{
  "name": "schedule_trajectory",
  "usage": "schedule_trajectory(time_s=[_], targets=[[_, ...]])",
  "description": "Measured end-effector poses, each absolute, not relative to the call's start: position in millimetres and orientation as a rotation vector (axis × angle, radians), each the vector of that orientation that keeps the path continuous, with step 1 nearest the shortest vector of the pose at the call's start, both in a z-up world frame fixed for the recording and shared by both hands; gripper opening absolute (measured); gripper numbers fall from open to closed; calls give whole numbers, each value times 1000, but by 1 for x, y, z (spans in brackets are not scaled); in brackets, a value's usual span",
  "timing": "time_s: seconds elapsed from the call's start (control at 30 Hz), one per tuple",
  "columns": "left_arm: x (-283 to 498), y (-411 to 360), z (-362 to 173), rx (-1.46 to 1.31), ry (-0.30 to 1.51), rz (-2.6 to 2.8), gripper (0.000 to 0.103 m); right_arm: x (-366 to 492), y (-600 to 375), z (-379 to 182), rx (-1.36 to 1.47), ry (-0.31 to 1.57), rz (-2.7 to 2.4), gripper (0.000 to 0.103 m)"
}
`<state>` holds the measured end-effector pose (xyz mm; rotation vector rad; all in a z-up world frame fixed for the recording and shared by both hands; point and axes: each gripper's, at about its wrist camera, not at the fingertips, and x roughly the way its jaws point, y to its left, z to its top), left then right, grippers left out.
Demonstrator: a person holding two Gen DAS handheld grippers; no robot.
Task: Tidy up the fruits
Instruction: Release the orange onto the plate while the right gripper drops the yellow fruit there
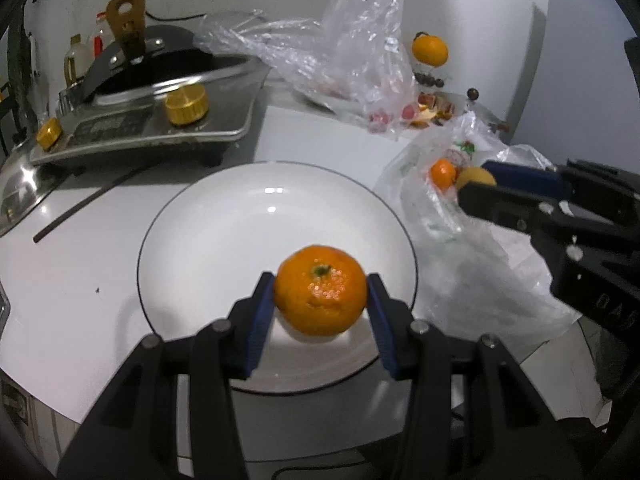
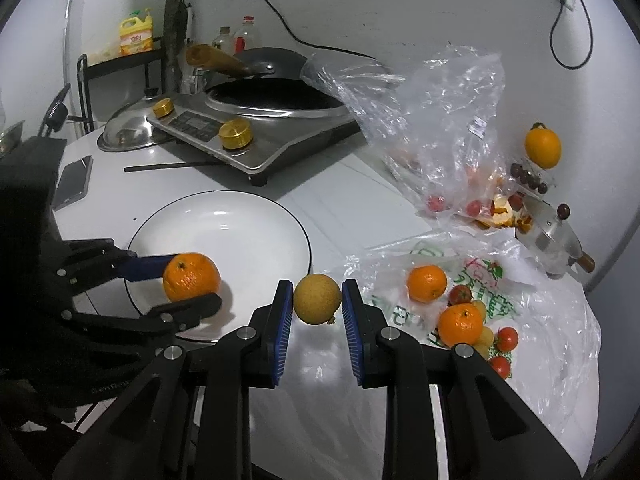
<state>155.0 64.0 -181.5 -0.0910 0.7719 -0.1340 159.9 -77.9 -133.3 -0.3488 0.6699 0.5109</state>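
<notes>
My left gripper (image 1: 320,292) is shut on an orange mandarin (image 1: 320,290), held just above the near part of a white plate (image 1: 224,232) with a dark rim. From the right wrist view the same mandarin (image 2: 191,277) sits between the left gripper's (image 2: 192,280) blue pads over the plate (image 2: 240,232). My right gripper (image 2: 317,300) is shut on a small yellow-brown round fruit (image 2: 317,299), right of the plate, above the table. In the left wrist view that fruit (image 1: 475,178) and the right gripper (image 1: 476,180) appear at the right. A printed plastic bag (image 2: 500,280) holds more mandarins (image 2: 426,283) and small red fruits (image 2: 507,338).
An induction cooker (image 2: 256,136) with a wok stands behind the plate, a metal lid (image 2: 128,132) and a phone (image 2: 74,182) to its left. A crumpled clear bag (image 2: 440,120), peel scraps (image 2: 500,212) and another orange fruit (image 2: 542,147) lie at the back right. A dark stick (image 2: 172,166) lies by the cooker.
</notes>
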Motion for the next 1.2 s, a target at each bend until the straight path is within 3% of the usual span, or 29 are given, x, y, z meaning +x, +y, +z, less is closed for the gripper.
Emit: schedule_trajectory(time_s=[0.57, 0.67, 1.2], targets=[[150, 84, -171, -157, 750, -150, 55, 177, -56, -143, -347, 709, 535, 27], [146, 96, -165, -183, 724, -119, 70, 179, -48, -148, -346, 723, 553, 27], [139, 123, -164, -201, 694, -31, 71, 183, -26, -177, -386, 804, 593, 27]])
